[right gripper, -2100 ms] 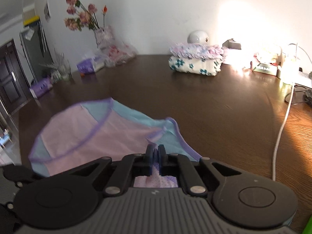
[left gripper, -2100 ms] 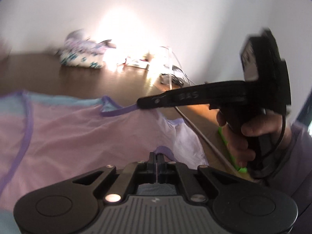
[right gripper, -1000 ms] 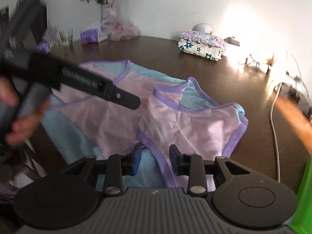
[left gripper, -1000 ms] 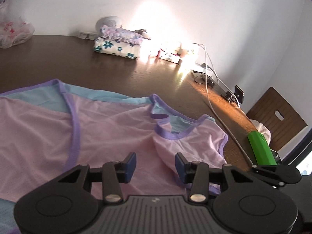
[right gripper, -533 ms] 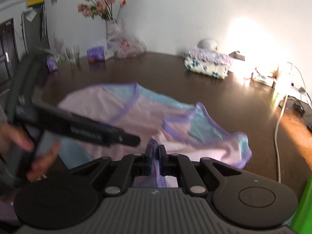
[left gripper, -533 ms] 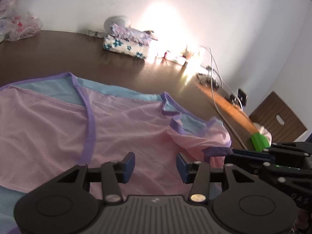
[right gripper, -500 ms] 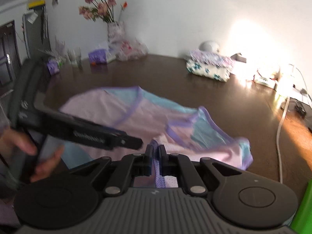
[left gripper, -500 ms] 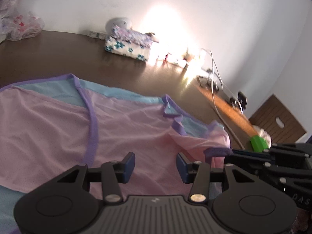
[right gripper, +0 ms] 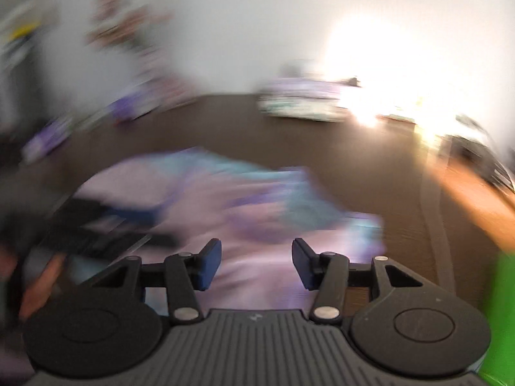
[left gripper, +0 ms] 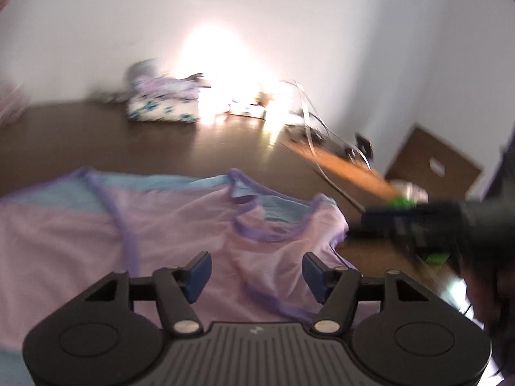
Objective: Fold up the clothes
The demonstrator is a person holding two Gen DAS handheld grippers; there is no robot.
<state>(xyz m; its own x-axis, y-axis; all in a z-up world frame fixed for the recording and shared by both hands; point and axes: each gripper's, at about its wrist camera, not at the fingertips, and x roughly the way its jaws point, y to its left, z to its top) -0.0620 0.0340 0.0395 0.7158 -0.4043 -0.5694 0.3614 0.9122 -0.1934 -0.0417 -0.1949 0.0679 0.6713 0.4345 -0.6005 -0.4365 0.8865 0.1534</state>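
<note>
A pink and light-blue mesh garment [left gripper: 180, 225] with purple trim lies spread on the dark wooden table [left gripper: 96, 135]. Its right part is folded over onto the rest. My left gripper [left gripper: 256, 271] is open and empty just above the garment's near edge. My right gripper [right gripper: 256, 263] is open and empty above the garment [right gripper: 251, 215]; that view is heavily blurred. The right gripper also shows in the left wrist view [left gripper: 418, 222], off the garment's right edge. The left gripper shows blurred in the right wrist view [right gripper: 96, 228].
A stack of folded floral clothes [left gripper: 164, 107] sits at the table's far side by the wall. White cables [left gripper: 322, 135] and a glare patch lie at the far right. A wooden chair [left gripper: 434, 164] and a green object [left gripper: 402, 202] stand right of the table.
My right gripper has opened and let go of the garment's edge, which now lies folded over. Both views are moving and blurred. My left gripper stays open.
</note>
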